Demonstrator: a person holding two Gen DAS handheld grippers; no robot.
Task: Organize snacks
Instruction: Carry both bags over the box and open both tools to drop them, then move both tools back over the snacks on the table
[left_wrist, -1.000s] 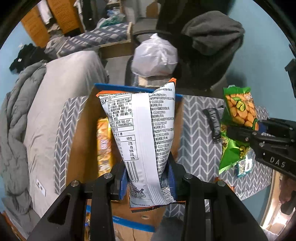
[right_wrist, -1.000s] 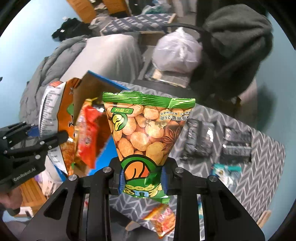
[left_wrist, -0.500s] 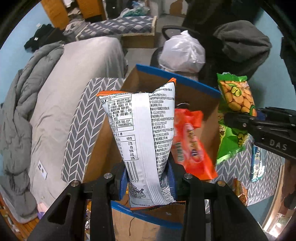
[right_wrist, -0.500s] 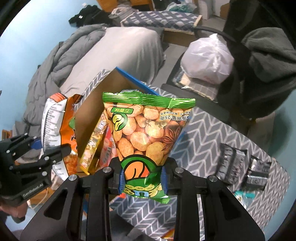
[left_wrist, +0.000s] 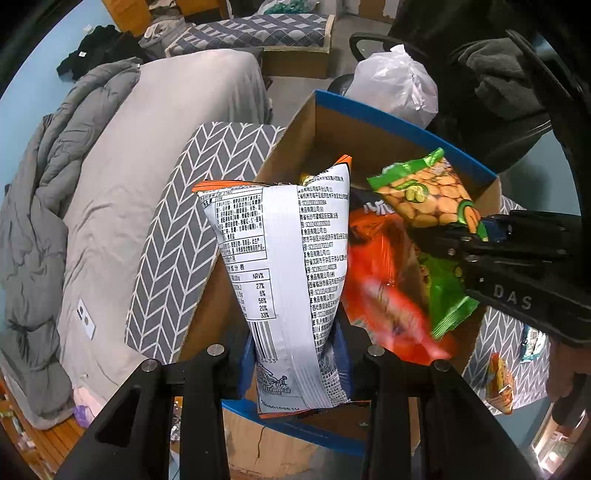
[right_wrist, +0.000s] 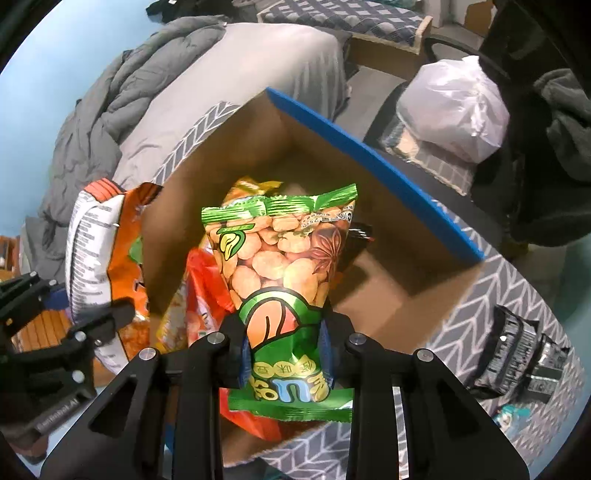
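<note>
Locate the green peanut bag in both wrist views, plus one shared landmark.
Left wrist: green peanut bag at right of centre, held sideways over the box.
Right wrist: green peanut bag at centre, upright between the fingers.
Shared landmark: the cardboard box's blue far rim.

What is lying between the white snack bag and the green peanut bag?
An orange-red snack bag, standing in the cardboard box; the left wrist view shows it.

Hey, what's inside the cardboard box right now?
Inside the box lie an orange-red bag, a yellow packet and a dark wrapper. The green peanut bag in the right gripper covers the middle, so anything beneath it is hidden.
</note>
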